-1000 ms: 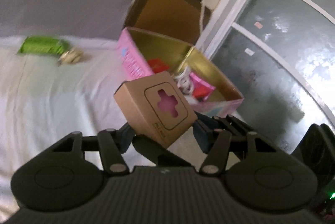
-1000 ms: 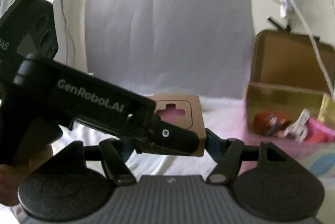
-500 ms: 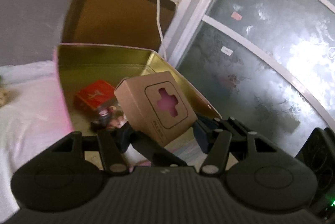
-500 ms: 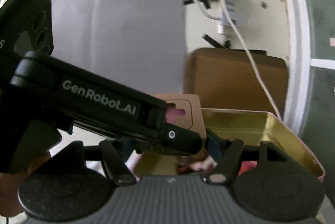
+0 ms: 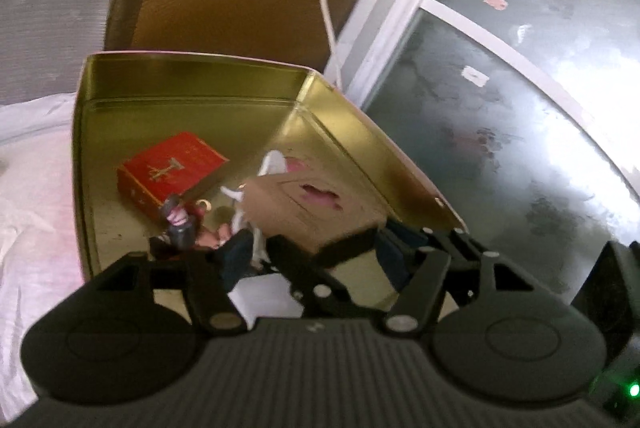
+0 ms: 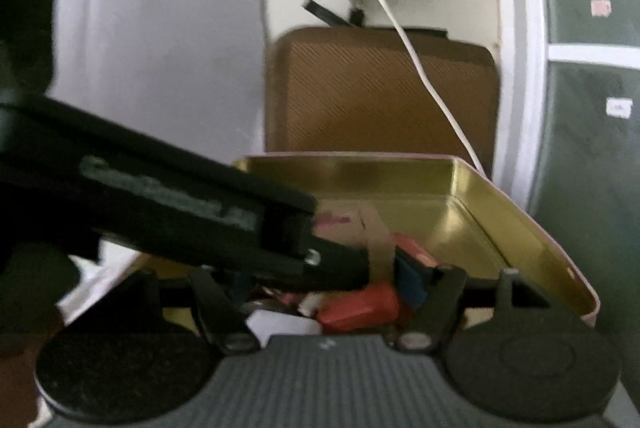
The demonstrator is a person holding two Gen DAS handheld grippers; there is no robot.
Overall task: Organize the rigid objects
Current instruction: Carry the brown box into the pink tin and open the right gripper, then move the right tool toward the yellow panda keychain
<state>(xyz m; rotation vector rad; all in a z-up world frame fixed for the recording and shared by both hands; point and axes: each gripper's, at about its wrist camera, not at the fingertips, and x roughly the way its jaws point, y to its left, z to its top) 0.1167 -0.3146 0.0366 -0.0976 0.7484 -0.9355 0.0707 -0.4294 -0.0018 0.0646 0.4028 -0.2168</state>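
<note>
Cardboard box [image 5: 308,205] with its pink cut-out window sits low over the open gold tin [image 5: 192,99], blurred with motion, and both claws are working around it. From the left wrist view you get the full inside of the tin: a red box [image 5: 168,169] lying flat on the floor of it, a small figure [image 5: 178,222] just in front, white bits beside the cardboard. Left claw [image 5: 312,252] has its fingers spread either side of the box, wide apart; whether the pads touch it, I cannot tell through the blur. The right wrist view gives what that one hides: the left tool's black body [image 6: 160,211] slanting across from the left, nose down into the tin, and the tin's brown lid [image 6: 380,87] standing upright behind with a white cable [image 6: 420,67] draped across it. Right claw [image 6: 332,280] reaches in level and looks parted; its left finger is buried behind the black body, so gripping or not, I cannot tell.
</note>
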